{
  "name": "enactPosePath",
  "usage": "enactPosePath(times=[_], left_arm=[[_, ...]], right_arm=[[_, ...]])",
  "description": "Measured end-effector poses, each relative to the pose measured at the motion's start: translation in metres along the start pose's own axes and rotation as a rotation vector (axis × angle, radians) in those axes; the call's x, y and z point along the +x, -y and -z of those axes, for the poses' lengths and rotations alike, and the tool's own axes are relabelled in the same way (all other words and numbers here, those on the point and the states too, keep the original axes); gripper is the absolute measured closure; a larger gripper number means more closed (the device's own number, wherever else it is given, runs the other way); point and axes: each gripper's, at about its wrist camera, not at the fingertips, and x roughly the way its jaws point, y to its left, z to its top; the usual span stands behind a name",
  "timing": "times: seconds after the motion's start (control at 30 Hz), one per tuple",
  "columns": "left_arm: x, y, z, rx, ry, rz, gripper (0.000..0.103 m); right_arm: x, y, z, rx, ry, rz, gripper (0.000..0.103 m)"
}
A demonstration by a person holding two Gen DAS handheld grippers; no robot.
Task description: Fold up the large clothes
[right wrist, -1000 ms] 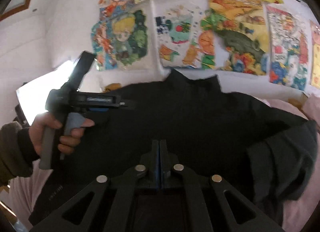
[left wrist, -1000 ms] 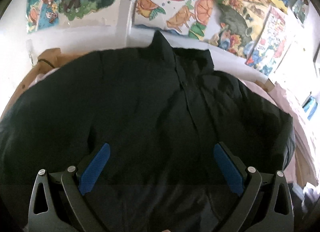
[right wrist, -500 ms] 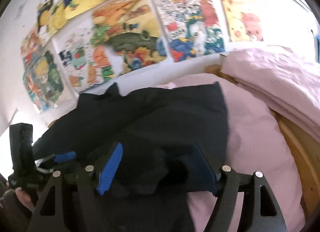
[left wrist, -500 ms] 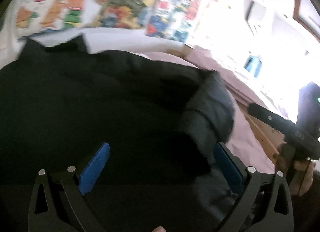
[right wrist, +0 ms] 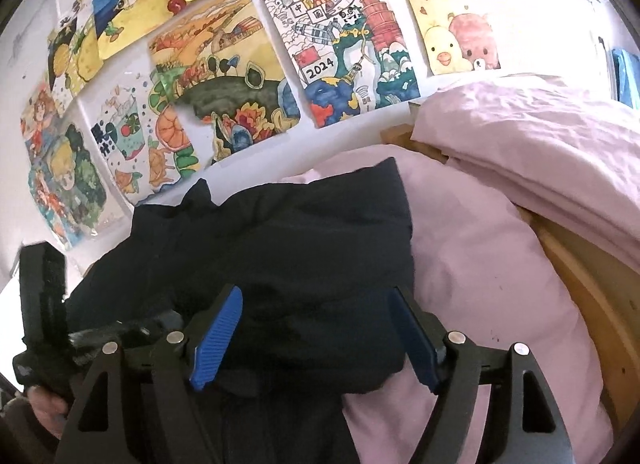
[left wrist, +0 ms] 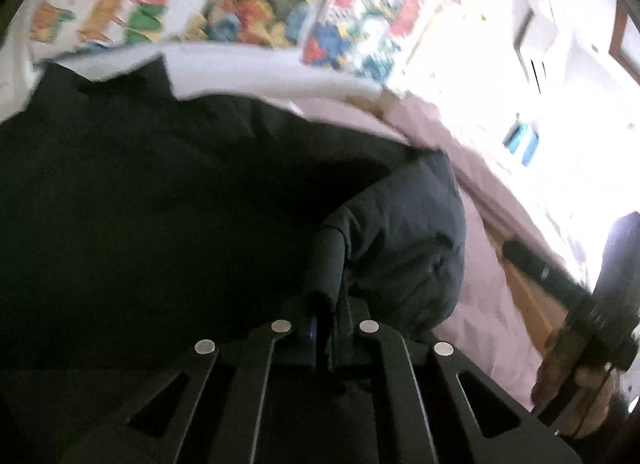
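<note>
A large black padded jacket (left wrist: pixel 168 216) lies spread on a pink bed sheet (right wrist: pixel 480 264), collar toward the wall. Its right sleeve (left wrist: pixel 404 240) is folded inward over the body; it also shows in the right wrist view (right wrist: pixel 320 248). My left gripper (left wrist: pixel 326 328) is shut on a fold of the jacket fabric near the sleeve. My right gripper (right wrist: pixel 312 332) is open, its blue pads (right wrist: pixel 218 338) either side of the folded sleeve, gripping nothing. The right gripper also shows at the right edge of the left wrist view (left wrist: pixel 576 304).
A folded pink quilt (right wrist: pixel 540 152) lies at the right on the bed. The wooden bed frame (right wrist: pixel 592 284) runs along the right edge. Colourful drawings (right wrist: pixel 224 76) cover the white wall behind the bed.
My left gripper swung right and has closed on the jacket fabric. My right gripper opened and moved over the folded sleeve on the right side.
</note>
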Motion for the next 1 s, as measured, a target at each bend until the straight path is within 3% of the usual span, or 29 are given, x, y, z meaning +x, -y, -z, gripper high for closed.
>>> enactPosePath(times=[0.13, 0.23, 0.3, 0.37, 0.43, 0.6, 0.8, 1.0], left_arm=[[-0.044, -0.013, -0.021, -0.038, 0.09, -0.069, 0.101], [-0.089, -0.032, -0.035, -0.056, 0.176, -0.192, 0.101], [-0.119, -0.051, -0.039, -0.078, 0.219, -0.287, 0.101], [-0.139, -0.069, -0.038, -0.086, 0.24, -0.384, 0.101], [-0.156, -0.096, -0.033, -0.092, 0.227, -0.495, 0.101], [-0.157, -0.161, -0.01, -0.185, 0.128, -0.655, 0.101], [-0.128, -0.208, 0.02, -0.236, 0.033, -0.694, 0.101], [-0.102, -0.231, 0.028, -0.228, -0.011, -0.759, 0.097]], right_arm=[[0.002, -0.01, -0.001, -0.012, 0.014, 0.004, 0.028], [0.01, -0.021, 0.0, -0.032, 0.014, -0.006, 0.027], [0.017, -0.03, 0.001, -0.051, 0.012, -0.008, 0.019], [0.024, -0.037, 0.002, -0.073, 0.009, -0.014, 0.017], [0.035, -0.046, 0.002, -0.104, 0.002, -0.017, 0.016], [0.083, -0.074, -0.014, -0.209, -0.06, 0.005, 0.014], [0.166, -0.098, -0.025, -0.272, -0.176, 0.032, 0.014], [0.231, -0.111, 0.011, -0.365, -0.321, 0.095, 0.018]])
